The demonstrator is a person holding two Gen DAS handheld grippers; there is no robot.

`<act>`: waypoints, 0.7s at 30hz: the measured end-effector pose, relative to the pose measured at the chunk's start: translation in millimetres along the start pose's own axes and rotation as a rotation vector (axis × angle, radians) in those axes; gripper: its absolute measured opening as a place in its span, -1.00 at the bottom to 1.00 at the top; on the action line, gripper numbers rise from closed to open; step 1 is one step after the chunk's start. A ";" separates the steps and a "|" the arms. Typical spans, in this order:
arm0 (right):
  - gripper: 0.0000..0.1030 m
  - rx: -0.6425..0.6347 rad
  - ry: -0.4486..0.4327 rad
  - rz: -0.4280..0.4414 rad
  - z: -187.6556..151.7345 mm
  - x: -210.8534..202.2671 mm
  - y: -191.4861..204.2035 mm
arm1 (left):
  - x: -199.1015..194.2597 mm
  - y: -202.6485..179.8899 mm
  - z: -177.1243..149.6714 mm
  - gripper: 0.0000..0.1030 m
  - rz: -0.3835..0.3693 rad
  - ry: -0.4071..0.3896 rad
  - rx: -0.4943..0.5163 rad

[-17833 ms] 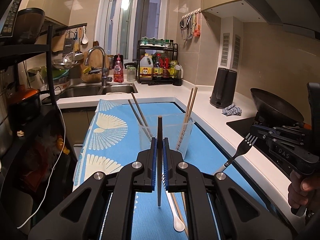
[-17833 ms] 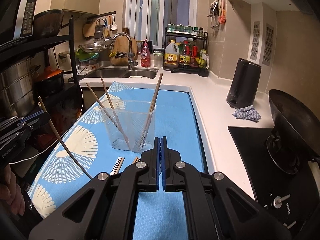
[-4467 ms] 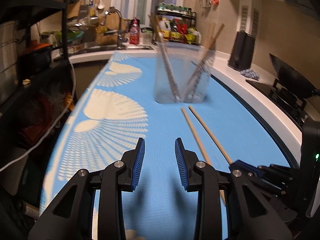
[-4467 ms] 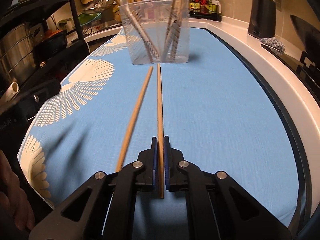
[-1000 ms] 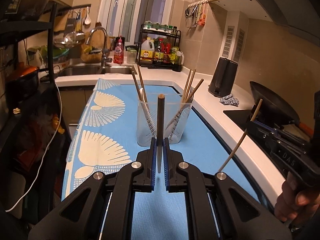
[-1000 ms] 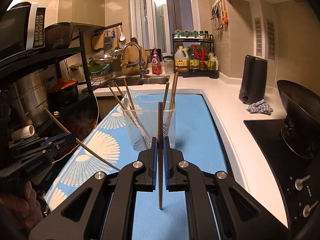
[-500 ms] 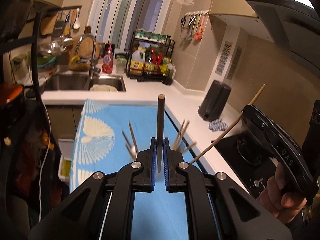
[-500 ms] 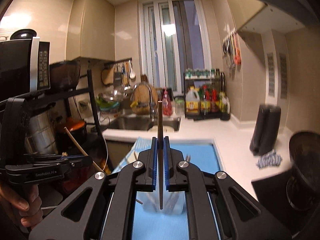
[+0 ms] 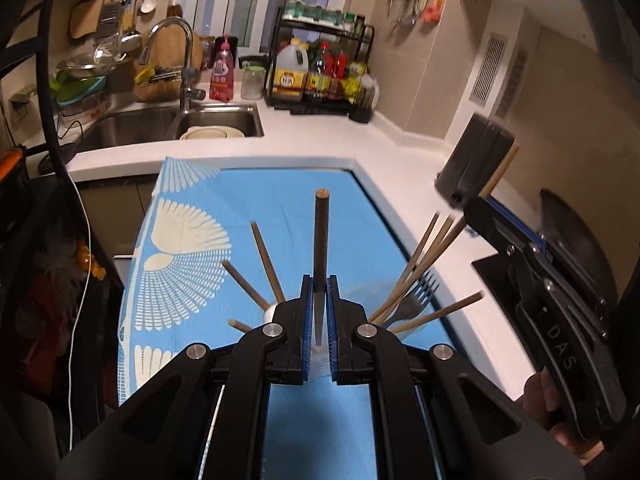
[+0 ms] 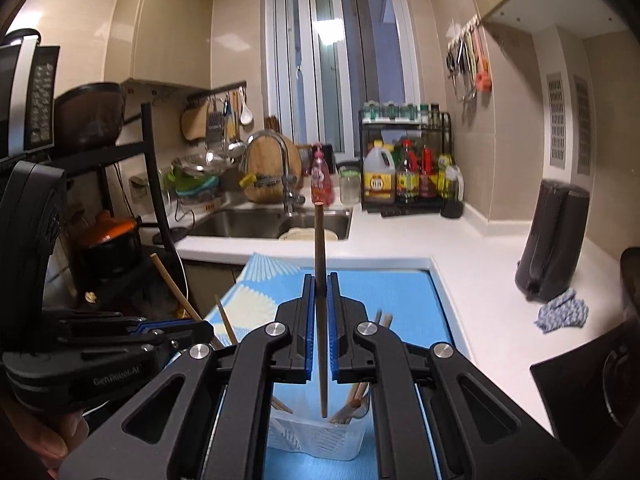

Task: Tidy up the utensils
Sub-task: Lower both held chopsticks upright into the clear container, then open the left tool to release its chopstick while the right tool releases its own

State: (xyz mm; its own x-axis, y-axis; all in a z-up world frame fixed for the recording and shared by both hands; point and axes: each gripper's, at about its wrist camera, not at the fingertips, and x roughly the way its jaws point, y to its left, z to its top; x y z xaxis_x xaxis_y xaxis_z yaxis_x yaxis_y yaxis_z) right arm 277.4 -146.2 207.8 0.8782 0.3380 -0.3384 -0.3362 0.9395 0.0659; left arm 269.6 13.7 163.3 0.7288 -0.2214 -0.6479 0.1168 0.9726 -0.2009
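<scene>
- On the left, our left hand-held gripper (image 9: 319, 320) is clenched on a dark chopstick (image 9: 320, 256), which stands upright between the blue pads.
- Just below and beyond it, the clear plastic cup (image 10: 320, 438) sits on the blue patterned mat (image 9: 280, 200) covering the worktop (image 9: 400, 140).
- The cup holds several wooden chopsticks (image 9: 424, 252) fanned outward and a fork (image 9: 416, 300), tines up, on its right side.
- A white spoon tip (image 9: 270, 312) peeks out beside the left gripper's finger.
- On the right, our right hand-held gripper (image 10: 320, 332) is clenched on a second chopstick (image 10: 320, 280), held upright with its lower end above the cup's opening.
- In the left wrist view, the right gripper's chopstick slants up past a dark kettle (image 9: 472, 168).
- Behind the mat, the sink (image 9: 160, 124) lies on the left and a rack of bottles (image 9: 320, 72) stands to its right.
</scene>
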 end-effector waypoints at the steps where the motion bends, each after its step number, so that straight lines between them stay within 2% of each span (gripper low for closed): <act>1: -0.88 0.000 0.022 0.001 -4.1 5.5 -1.1 | 4.0 -1.3 -2.0 -0.87 0.001 0.008 0.007; 2: -0.86 0.001 0.043 0.002 -7.0 9.5 -2.2 | 9.5 -2.2 -5.3 -0.87 0.007 0.022 0.014; 5: -0.58 0.019 0.068 0.000 -10.2 9.3 -6.6 | 9.2 -1.7 -6.9 -0.81 0.017 0.021 0.012; 6: -0.47 0.017 0.072 0.000 -9.6 6.2 -6.3 | 3.1 -2.2 -6.4 -0.63 0.023 0.004 0.016; 7: -0.42 0.007 0.069 -0.008 -8.3 1.3 -5.4 | -5.8 -3.6 -5.7 -0.35 0.030 -0.023 0.024; 10: -0.26 -0.016 0.038 -0.018 -3.0 -23.1 -3.4 | -34.0 -10.7 -4.9 -0.17 0.042 -0.112 0.048; 11: -0.16 -0.014 0.020 -0.025 -1.5 -35.2 -3.7 | -49.5 -13.6 -8.1 -0.13 0.043 -0.155 0.057; 12: 0.01 -0.009 0.002 -0.029 -0.4 -46.9 -4.5 | -58.4 -15.3 -10.7 -0.01 0.046 -0.185 0.061; 13: 0.09 -0.003 -0.018 -0.033 -0.6 -59.6 -5.5 | -73.6 -17.3 -17.2 0.13 0.053 -0.231 0.065; 15: 0.36 0.013 -0.058 -0.047 -4.2 -85.5 -7.8 | -95.0 -21.0 -31.5 0.30 0.072 -0.303 0.071; 18: 0.73 0.048 -0.096 -0.058 -17.8 -118.0 -11.9 | -115.1 -19.0 -59.8 0.55 0.077 -0.356 0.053; 21: 0.87 0.084 -0.104 -0.078 -43.4 -143.0 -15.0 | -121.1 -15.5 -95.8 0.63 0.085 -0.380 0.027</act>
State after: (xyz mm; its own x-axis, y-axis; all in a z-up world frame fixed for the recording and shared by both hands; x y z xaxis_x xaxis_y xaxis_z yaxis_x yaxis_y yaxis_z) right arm 142.1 -211.1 214.5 0.9325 0.2638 -0.2466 -0.2400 0.9630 0.1226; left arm 114.9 18.6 174.6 0.9341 -0.1025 -0.3419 0.0590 0.9890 -0.1354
